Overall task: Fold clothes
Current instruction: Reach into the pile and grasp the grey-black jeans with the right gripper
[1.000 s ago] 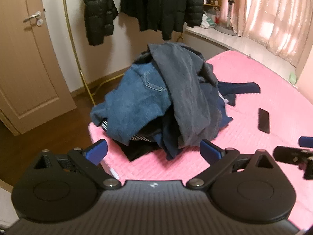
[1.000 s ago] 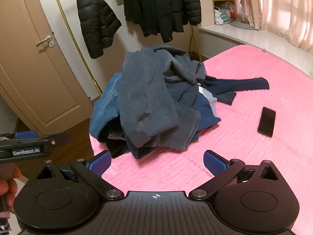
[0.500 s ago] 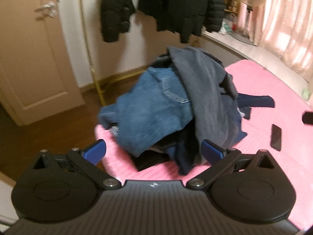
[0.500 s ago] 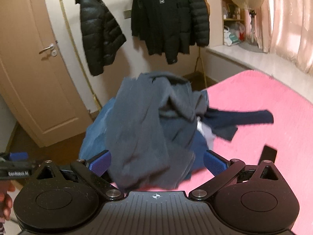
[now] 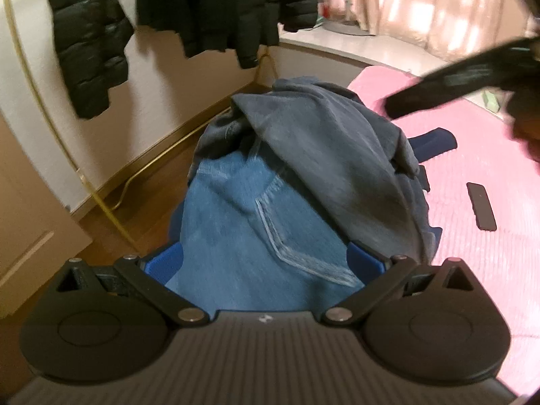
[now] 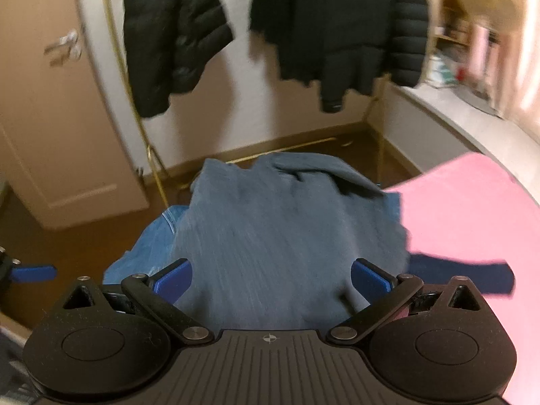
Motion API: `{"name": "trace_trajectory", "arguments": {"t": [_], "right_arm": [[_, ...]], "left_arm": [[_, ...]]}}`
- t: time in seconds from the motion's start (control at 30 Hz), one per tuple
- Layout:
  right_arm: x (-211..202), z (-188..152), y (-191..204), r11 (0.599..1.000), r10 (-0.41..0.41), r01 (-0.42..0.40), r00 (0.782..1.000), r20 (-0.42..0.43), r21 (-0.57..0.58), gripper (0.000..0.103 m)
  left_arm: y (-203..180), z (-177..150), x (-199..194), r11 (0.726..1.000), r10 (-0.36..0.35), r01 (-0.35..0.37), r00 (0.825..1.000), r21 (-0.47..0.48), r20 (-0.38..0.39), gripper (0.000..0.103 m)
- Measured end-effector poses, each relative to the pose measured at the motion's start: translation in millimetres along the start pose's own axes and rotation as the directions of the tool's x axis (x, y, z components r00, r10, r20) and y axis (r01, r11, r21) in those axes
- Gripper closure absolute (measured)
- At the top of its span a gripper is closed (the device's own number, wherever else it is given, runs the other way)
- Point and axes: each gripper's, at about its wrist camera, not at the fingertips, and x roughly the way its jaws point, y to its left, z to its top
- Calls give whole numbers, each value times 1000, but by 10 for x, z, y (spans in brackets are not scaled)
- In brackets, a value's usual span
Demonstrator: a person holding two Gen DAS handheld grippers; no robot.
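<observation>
A heap of clothes lies on the corner of a pink bed. Blue jeans sit at the front of the heap, with a grey-blue garment draped over the top and a navy sleeve sticking out behind. My left gripper is open, its blue pads straddling the jeans just above them. My right gripper is open over the grey-blue garment; the jeans show at its left. The right gripper also shows as a dark blurred bar in the left wrist view.
A black phone lies on the bed right of the heap. Black puffer jackets hang on the wall behind. A beige door stands at left, with a brass rack pole and wooden floor beside the bed.
Both grippers have moved forward and down onto the heap, which now fills the space between their open pads. The right gripper has swung into the left view's upper right. Both views are motion-blurred.
</observation>
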Motion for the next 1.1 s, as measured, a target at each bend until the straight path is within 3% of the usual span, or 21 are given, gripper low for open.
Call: {"name": "trace_trajectory", "arguments": {"t": [0.17, 0.27, 0.3, 0.33, 0.47, 0.57, 0.77, 0.93, 1.1], "right_arm": [[759, 257, 171, 998, 26, -31, 997, -74, -62, 0], [1007, 330, 252, 993, -8, -4, 995, -104, -116, 2], [1036, 345, 262, 992, -20, 7, 994, -108, -126, 10], [1048, 351, 254, 992, -30, 15, 993, -112, -128, 32], [920, 318, 157, 994, -12, 2, 996, -90, -105, 68], [626, 302, 0, 999, 39, -38, 999, -17, 25, 82], [-255, -20, -314, 953, 86, -134, 980, 181, 271, 84], [-1284, -595, -539, 899, 6, -150, 943, 332, 412, 84], [-2316, -1470, -641, 846, -115, -109, 919, 378, 521, 84]], "left_arm": [[300, -69, 162, 1000, 15, -15, 999, -26, -28, 1], [443, -133, 163, 998, 19, -21, 999, -54, -46, 1], [483, -153, 153, 998, 22, -25, 998, -61, -50, 1], [508, -168, 138, 997, 20, -24, 998, -68, -53, 1], [562, -199, 85, 996, 16, -20, 998, -83, -53, 1], [555, -169, 32, 997, 11, -13, 999, -75, -32, 1], [442, 8, -129, 999, -35, 36, 998, -19, 56, 1], [177, 111, -399, 996, -81, 73, 985, 54, 155, 1], [-319, 90, -725, 978, -158, 123, 965, 171, 211, 1]]}}
